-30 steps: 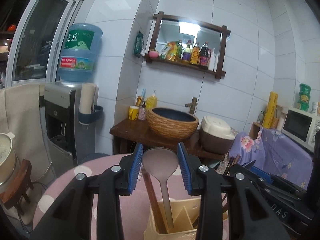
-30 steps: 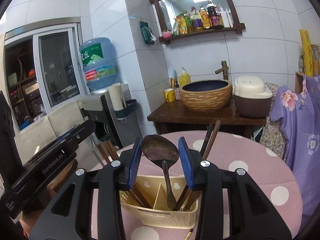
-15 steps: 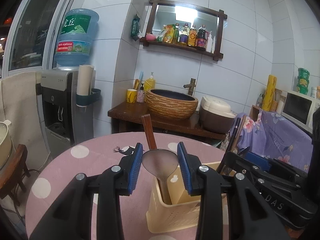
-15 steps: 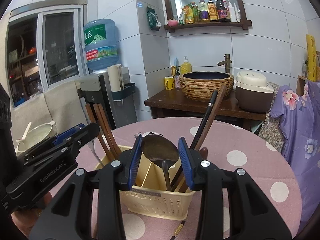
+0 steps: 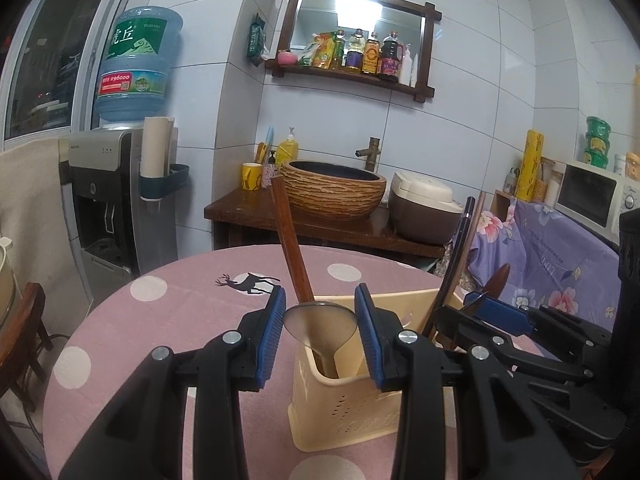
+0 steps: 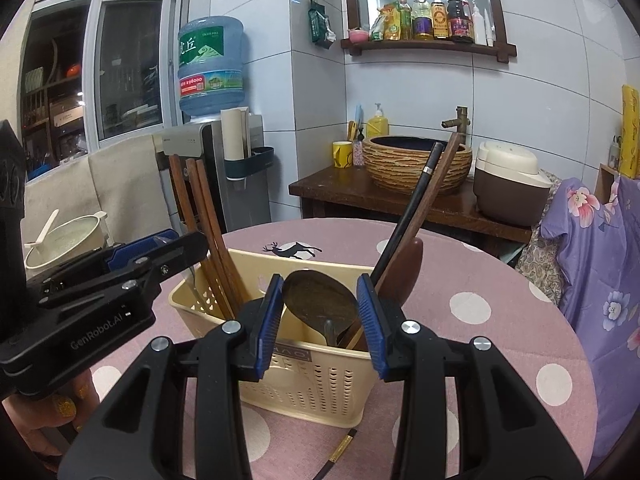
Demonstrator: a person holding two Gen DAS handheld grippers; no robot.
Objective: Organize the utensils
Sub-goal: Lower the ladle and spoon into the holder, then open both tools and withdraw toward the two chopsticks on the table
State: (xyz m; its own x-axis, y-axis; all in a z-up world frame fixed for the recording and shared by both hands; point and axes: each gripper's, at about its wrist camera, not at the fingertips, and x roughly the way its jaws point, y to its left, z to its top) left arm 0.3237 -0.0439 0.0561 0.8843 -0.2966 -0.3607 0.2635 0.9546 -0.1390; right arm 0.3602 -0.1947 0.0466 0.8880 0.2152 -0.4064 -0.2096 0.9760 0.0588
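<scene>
Both spoons have sunk into the basket [image 6: 320,376] at frame centre — left gripper [image 5: 320,332] clenched on the pale spoon [image 5: 320,322], right gripper [image 6: 320,320] clenched on the dark spoon [image 6: 318,300].

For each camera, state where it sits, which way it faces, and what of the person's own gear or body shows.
Left wrist: on the left hand-held gripper, looking forward across the pink table toward the sink; its jaws hold a spoon over the basket; the right hand-held gripper shows at right.
Right wrist: on the right hand-held gripper, same heading; its jaws hold a dark spoon; the other gripper and a hand show at left.
Shared: basket, table, sink.
</scene>
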